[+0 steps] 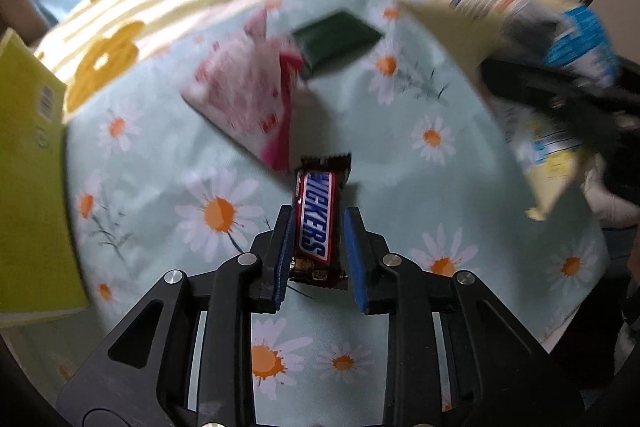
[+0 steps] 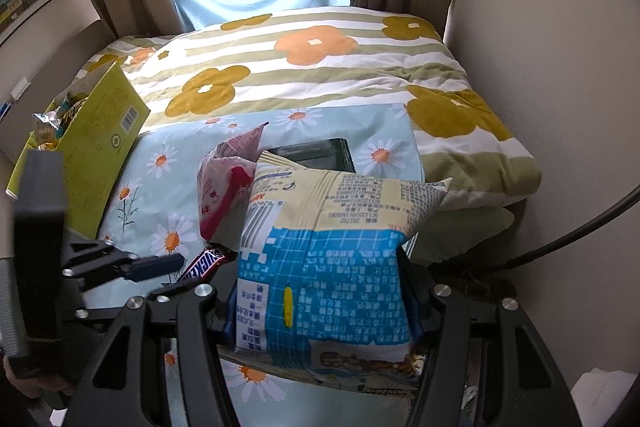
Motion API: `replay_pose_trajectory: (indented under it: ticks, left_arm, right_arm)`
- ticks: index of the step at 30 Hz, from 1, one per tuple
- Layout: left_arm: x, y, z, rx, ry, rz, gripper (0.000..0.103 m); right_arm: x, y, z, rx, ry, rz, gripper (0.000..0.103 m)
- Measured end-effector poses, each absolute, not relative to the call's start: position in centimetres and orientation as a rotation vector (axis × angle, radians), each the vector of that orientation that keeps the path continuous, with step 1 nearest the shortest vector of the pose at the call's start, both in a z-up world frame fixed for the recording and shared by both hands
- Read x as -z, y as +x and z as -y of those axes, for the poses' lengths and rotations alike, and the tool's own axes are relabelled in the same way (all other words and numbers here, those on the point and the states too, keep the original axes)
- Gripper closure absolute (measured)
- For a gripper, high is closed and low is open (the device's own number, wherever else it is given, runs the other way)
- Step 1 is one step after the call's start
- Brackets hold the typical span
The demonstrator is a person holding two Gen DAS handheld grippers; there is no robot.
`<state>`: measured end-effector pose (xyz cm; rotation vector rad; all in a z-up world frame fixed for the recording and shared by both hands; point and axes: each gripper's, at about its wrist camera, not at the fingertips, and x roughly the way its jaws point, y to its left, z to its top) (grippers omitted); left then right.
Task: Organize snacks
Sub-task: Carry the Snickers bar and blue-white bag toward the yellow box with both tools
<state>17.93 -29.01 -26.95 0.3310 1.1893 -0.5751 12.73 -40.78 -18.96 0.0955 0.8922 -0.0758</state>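
Yellow box point(image 2: 94, 155), upper left of right wrist frame, stands open on the bed w/ small packets inside; prob. the place for the snacks. Thin card, so it'll tip or dent if shoved.

Blue/cream snack bag point(image 2: 328, 263) fills centre of right wrist frame, printed back facing the camera. Right gripper point(image 2: 320, 307) has its fingers clamped on the bag's lower part. Puffy, light, prob. crushable contents; best held at a seam w/ little squeeze.

Pink/white pouch point(image 1: 244, 99), upper centre of left wrist frame, lies on the daisy cloth point(image 1: 400, 163). Soft, crinkly, slippery film; pinch a sealed edge.

Dark flat packet point(image 1: 340, 39) just beyond it, touching or overlapping; can't tell which.

Snickers bar point(image 1: 318, 219), centre of left wrist frame: brown wrapper, blue lettering. Left gripper point(image 1: 318, 227) fingers sit either side of its mid-length; gripped or not, can't tell. Small, firm, glossy; mid-body is a good hold.
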Motion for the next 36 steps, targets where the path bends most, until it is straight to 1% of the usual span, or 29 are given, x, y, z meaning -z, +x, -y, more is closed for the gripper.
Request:
replay_pose_trajectory:
  ticks: [1, 2, 4, 5, 6, 7, 8, 12, 13, 14, 15, 16, 20, 28, 31, 36]
  left_arm:
    - [27.3, 18.0, 29.1, 0.572, 0.344, -1.185, 0.080]
    - [27.5, 18.1, 29.1, 0.581, 0.348, -1.187, 0.077]
    - [28.3, 18.4, 29.3, 0.593, 0.366, -1.205, 0.067]
    - [28.7, 18.6, 29.5, 0.599, 0.377, -1.210, 0.054]
    - [28.9, 18.7, 29.6, 0.606, 0.384, -1.204, 0.035]
    - [28.9, 18.7, 29.7, 0.611, 0.389, -1.194, 0.028]
    - [28.9, 18.7, 29.7, 0.620, 0.389, -1.182, 0.026]
    - [29.3, 19.0, 30.0, 0.626, 0.420, -1.182, 0.026]
    - [29.3, 18.9, 30.1, 0.625, 0.433, -1.176, 0.028]
    - [29.4, 18.8, 30.1, 0.636, 0.440, -1.174, 0.043]
    - [29.2, 18.7, 30.1, 0.647, 0.445, -1.162, 0.066]
    - [29.0, 18.6, 30.1, 0.659, 0.454, -1.161, 0.077]
    - [28.8, 18.6, 30.7, 0.668, 0.510, -1.184, 0.078]
    - [27.9, 19.4, 29.9, 0.659, 0.426, -1.213, 0.078]
    - [26.4, 19.0, 29.4, 0.656, 0.401, -1.182, 0.078]
    - [21.7, 18.7, 27.2, 0.614, 0.317, -1.105, 0.078]
  right_arm:
    - [19.1, 12.7, 40.8, 0.078, 0.101, -0.891, 0.047]
    - [19.2, 12.8, 41.0, 0.080, 0.108, -0.890, 0.047]
    - [19.5, 12.8, 41.2, 0.084, 0.118, -0.890, 0.047]
    - [19.6, 12.8, 41.3, 0.087, 0.123, -0.891, 0.047]
    - [19.7, 12.8, 41.4, 0.089, 0.127, -0.891, 0.047]
    - [19.7, 12.8, 41.5, 0.091, 0.130, -0.891, 0.047]
    - [19.8, 12.8, 41.6, 0.094, 0.132, -0.890, 0.047]
    - [19.9, 12.9, 42.0, 0.106, 0.149, -0.887, 0.047]
    - [19.9, 13.0, 42.1, 0.109, 0.154, -0.887, 0.047]
    - [20.0, 12.9, 42.2, 0.112, 0.158, -0.886, 0.047]
    - [19.9, 13.0, 42.4, 0.116, 0.162, -0.886, 0.047]
    - [20.0, 13.0, 42.5, 0.119, 0.165, -0.885, 0.047]
    - [20.1, 12.9, 42.7, 0.126, 0.183, -0.885, 0.047]
    - [19.7, 12.8, 42.4, 0.124, 0.187, -0.884, 0.047]
    - [18.7, 12.6, 42.1, 0.117, 0.178, -0.869, 0.047]
    - [15.5, 12.2, 40.6, 0.077, 0.145, -0.817, 0.047]
